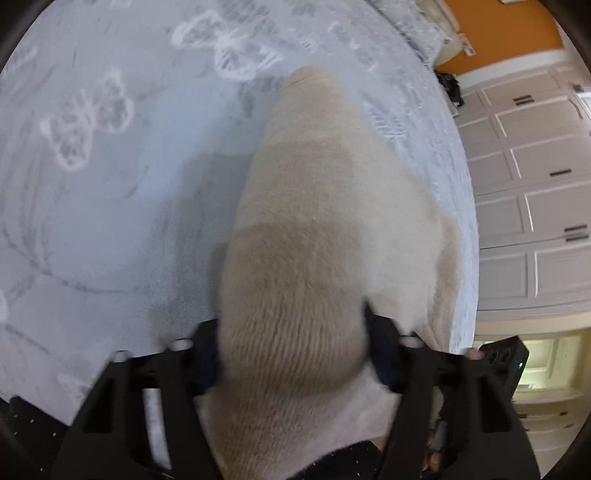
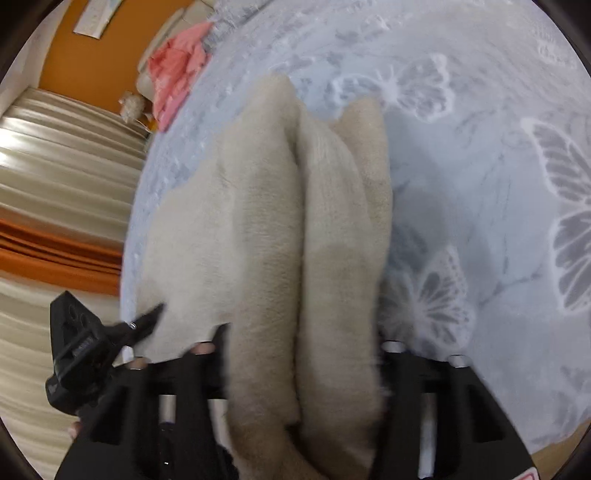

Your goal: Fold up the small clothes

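A cream knitted garment (image 1: 314,221) hangs over a pale blue bedspread with white butterflies (image 1: 110,184). My left gripper (image 1: 291,354) is shut on a bunched edge of the garment, which fills the gap between the fingers and stretches away toward the bed. In the right wrist view the same cream garment (image 2: 295,240) runs forward in several thick folds. My right gripper (image 2: 303,369) is shut on those folds. The left gripper (image 2: 96,339) shows at the left of the right wrist view, holding the garment's other edge. Both views are blurred by motion.
White panelled wardrobe doors (image 1: 535,184) and an orange wall (image 1: 498,33) lie beyond the bed edge. A pink cloth (image 2: 177,66) lies at the far bed end. Beige and orange curtains (image 2: 55,203) hang to the left of the bed.
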`<state>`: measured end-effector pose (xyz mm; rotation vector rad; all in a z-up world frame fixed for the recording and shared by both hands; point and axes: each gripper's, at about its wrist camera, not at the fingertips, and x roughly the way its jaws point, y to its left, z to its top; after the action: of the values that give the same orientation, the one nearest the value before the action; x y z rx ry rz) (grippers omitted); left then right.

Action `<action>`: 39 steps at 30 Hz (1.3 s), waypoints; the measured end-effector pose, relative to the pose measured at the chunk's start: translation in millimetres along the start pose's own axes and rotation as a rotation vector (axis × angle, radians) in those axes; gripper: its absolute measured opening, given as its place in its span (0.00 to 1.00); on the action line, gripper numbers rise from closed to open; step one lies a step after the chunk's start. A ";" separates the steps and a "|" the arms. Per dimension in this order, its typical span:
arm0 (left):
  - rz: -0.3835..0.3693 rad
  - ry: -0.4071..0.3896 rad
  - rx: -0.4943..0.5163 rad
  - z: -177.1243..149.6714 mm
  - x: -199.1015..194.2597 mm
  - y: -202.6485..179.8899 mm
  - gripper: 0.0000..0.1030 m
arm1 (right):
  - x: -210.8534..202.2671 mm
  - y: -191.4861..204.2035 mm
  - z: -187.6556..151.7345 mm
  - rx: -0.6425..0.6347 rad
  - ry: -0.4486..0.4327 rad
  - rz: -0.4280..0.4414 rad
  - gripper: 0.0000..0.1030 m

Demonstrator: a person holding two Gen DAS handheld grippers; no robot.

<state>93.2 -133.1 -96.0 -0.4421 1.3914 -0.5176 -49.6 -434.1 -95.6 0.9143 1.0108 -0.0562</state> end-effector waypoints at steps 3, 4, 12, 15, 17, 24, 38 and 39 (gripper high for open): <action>0.004 -0.030 0.049 -2.8 -20.0 -18.0 0.45 | -20.0 10.7 -1.2 -0.004 -0.046 0.025 0.35; 0.009 -0.038 0.066 -4.7 -26.1 -24.9 0.44 | -26.6 15.5 -2.4 -0.013 -0.058 0.025 0.34; 0.054 -0.125 0.208 -39.6 -103.0 -69.8 0.43 | -93.7 46.2 -26.6 -0.057 -0.120 0.074 0.34; 0.066 -0.153 0.253 -59.6 -130.9 -79.1 0.44 | -122.2 60.3 -48.9 -0.099 -0.145 0.092 0.34; 0.069 -0.168 0.274 -74.5 -150.4 -80.6 0.44 | -134.8 74.1 -58.2 -0.135 -0.161 0.093 0.34; 0.095 -0.226 0.331 -121.9 -207.7 -84.1 0.45 | -194.5 117.9 -111.0 -0.303 -0.245 0.084 0.34; 0.131 -0.451 0.468 -158.6 -316.9 -110.6 0.46 | -257.9 189.7 -149.4 -0.458 -0.376 0.166 0.35; 0.129 -0.464 0.474 -158.7 -321.8 -112.8 0.46 | -260.7 193.8 -149.1 -0.465 -0.386 0.172 0.35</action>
<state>-106.2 -35.1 207.5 -0.0739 0.8099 -0.5752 -216.7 -300.8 190.7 0.5314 0.5477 0.1387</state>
